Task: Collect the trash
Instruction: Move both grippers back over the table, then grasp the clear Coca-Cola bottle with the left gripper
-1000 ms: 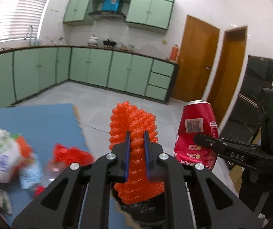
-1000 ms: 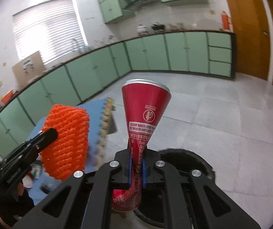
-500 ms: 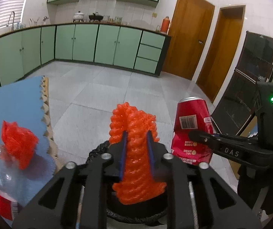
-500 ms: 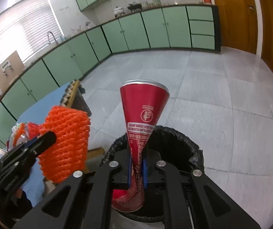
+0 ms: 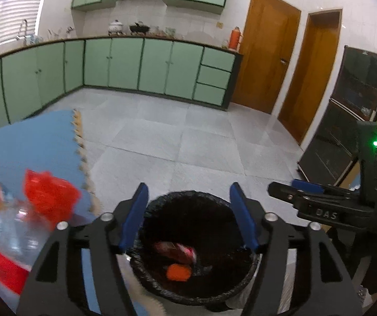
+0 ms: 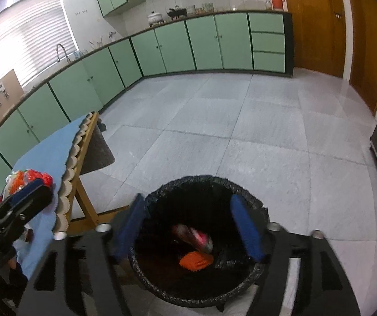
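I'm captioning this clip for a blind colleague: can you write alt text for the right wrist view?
The open right gripper hangs above a black-lined trash bin on a grey tiled kitchen floor, with a crushed red can and an orange mesh scrap lying inside. At left, the left gripper hovers by a blue-topped table holding more trash; green cabinets line the walls.

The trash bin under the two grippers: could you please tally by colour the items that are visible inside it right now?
Orange: 1, the orange mesh piece.
Red: 1, the crushed red can, blurred in both views.
Total: 2 items visible in the black-lined trash bin; anything deeper in the dark liner cannot be made out.
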Demonstrator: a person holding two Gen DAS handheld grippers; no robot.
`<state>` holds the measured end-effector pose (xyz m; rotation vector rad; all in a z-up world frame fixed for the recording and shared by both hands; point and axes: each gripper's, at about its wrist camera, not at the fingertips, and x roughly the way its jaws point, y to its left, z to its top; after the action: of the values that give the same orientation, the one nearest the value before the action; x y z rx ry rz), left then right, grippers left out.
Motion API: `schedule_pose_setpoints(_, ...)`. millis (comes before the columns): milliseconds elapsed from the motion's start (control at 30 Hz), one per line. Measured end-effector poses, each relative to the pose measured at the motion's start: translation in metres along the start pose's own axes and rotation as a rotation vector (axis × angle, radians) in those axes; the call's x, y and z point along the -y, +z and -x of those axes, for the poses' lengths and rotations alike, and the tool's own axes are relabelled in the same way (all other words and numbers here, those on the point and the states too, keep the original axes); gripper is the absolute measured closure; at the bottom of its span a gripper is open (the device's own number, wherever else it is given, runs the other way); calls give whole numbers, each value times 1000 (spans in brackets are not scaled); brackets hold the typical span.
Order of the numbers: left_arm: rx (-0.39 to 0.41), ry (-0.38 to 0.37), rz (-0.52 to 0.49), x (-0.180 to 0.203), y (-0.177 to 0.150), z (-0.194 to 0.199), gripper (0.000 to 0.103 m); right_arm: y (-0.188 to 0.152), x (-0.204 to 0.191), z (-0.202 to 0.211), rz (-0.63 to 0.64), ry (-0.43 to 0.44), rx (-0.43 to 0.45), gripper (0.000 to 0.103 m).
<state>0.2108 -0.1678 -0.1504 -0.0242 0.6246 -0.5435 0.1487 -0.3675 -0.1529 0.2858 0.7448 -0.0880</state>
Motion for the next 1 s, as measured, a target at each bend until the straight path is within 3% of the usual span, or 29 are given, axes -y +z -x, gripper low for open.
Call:
schedule_pose_setpoints(100, 36, 36, 3, -9, 6, 25, 30, 3, -17, 15, 25, -20, 47, 11)
schedule_pose_setpoints(200, 70, 95, 3, -20, 8, 52, 25, 4, -31, 27, 30, -8, 78, 6)
schedule_pose_setpoints(567, 73, 306, 46, -78, -16, 116, 21, -6, -93, 46, 87, 87, 142, 6)
schedule_pose_setpoints(1000, -9, 331, 93, -114, -55, 110, 21, -34, -154, 36, 178, 153, 149, 6)
